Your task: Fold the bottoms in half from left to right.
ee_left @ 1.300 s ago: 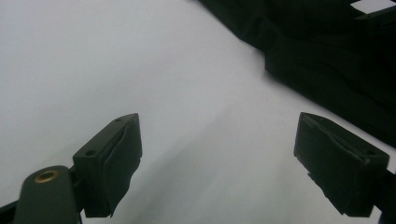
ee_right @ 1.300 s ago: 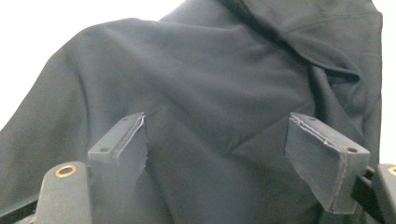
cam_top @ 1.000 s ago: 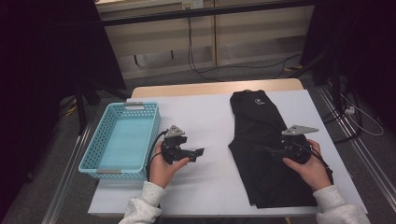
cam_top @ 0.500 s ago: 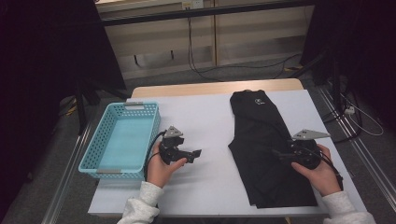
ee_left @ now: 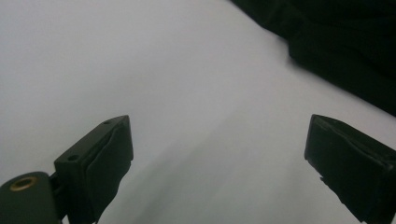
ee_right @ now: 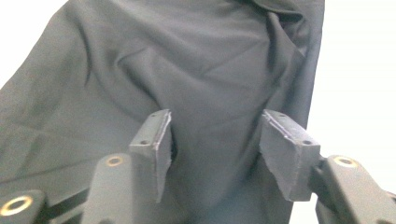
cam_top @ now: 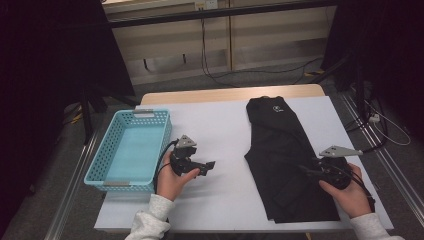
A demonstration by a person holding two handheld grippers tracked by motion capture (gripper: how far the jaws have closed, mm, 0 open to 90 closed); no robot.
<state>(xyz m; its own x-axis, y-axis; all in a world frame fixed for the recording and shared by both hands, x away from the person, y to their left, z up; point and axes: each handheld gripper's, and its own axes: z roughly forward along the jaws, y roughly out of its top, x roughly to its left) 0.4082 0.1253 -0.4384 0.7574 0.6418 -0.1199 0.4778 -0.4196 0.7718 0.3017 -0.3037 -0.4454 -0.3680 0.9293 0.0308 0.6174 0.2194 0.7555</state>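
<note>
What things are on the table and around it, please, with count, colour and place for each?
garment: 1, black, flat on the right half of the table
basket: 1, light blue, left edge of the table, nothing inside
table: 1, white top with a wooden far edge
cables: several, black, on the floor behind the table
left gripper: 1, black, over bare table beside the basket, jaws wide apart with nothing between them
right gripper: 1, black, over the garment's lower right part, jaws have just been closing, cloth between them, not yet pinched
hands: 2, in grey-white sleeves, at the near edge
</note>
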